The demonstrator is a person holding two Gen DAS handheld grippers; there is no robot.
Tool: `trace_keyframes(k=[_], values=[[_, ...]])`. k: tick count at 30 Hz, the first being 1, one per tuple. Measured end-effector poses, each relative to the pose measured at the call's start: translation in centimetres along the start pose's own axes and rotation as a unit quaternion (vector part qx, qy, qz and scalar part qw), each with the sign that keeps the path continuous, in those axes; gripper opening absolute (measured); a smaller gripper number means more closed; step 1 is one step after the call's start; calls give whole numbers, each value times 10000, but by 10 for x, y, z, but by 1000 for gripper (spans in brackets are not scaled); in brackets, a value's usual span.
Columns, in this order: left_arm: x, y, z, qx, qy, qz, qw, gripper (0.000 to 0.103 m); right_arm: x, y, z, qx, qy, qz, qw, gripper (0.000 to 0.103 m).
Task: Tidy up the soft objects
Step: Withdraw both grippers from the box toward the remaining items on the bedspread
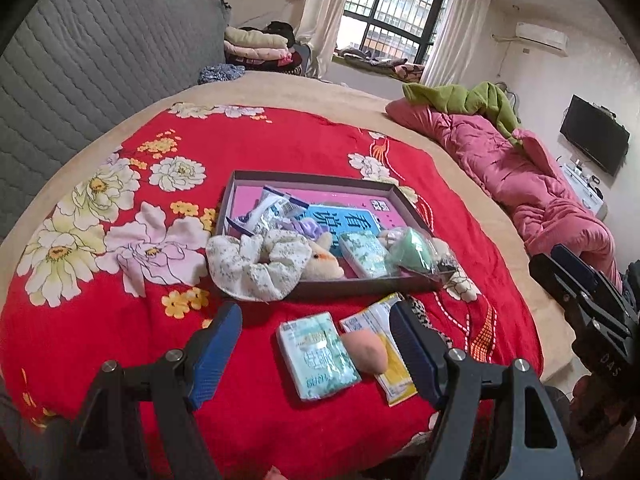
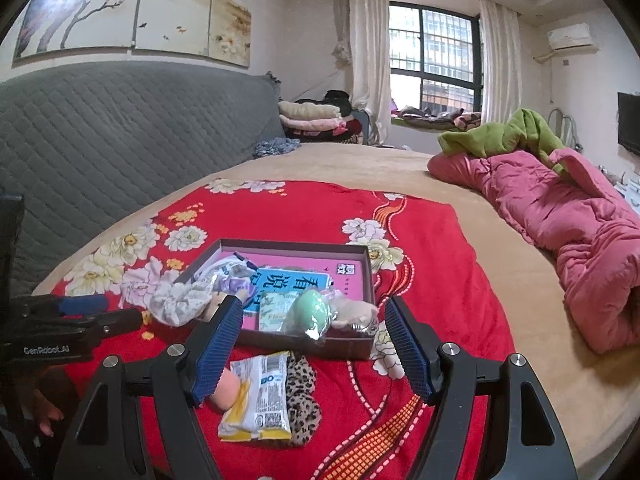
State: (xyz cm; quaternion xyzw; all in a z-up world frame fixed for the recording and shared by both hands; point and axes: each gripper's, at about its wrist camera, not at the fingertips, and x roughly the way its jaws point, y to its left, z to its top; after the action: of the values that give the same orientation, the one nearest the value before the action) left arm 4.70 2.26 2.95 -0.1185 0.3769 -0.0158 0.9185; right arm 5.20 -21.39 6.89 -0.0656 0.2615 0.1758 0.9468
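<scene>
Four soft items unboxed on bed [image 1: 360, 128] before tray [image 1: 308, 178]; both claws, left claw [image 1: 316, 344] and right claw [image 2: 314, 342], spread wide, empty, poised for pickup.

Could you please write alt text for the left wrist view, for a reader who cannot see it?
The open left gripper hovers over a tissue pack, a peach sponge and a yellow packet on a red floral blanket. Beyond them, a shallow box holds more soft items, with a floral scrunchie draped over its near rim.
</scene>
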Motion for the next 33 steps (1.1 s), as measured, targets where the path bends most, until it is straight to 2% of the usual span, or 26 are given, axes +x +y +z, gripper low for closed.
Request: trace_keyframes(k=[14, 23, 33], values=[[5, -8, -18, 34, 390, -62, 9992, 76, -4, -8, -28, 17, 400, -70, 9992, 75], [16, -16, -32, 102, 672, -79, 9977, 76, 3, -14, -48, 235, 857, -97, 9960, 75], [36, -20, -47, 134, 1029, -38, 9946, 76, 22, -11, -70, 82, 1391, -103, 9902, 75]])
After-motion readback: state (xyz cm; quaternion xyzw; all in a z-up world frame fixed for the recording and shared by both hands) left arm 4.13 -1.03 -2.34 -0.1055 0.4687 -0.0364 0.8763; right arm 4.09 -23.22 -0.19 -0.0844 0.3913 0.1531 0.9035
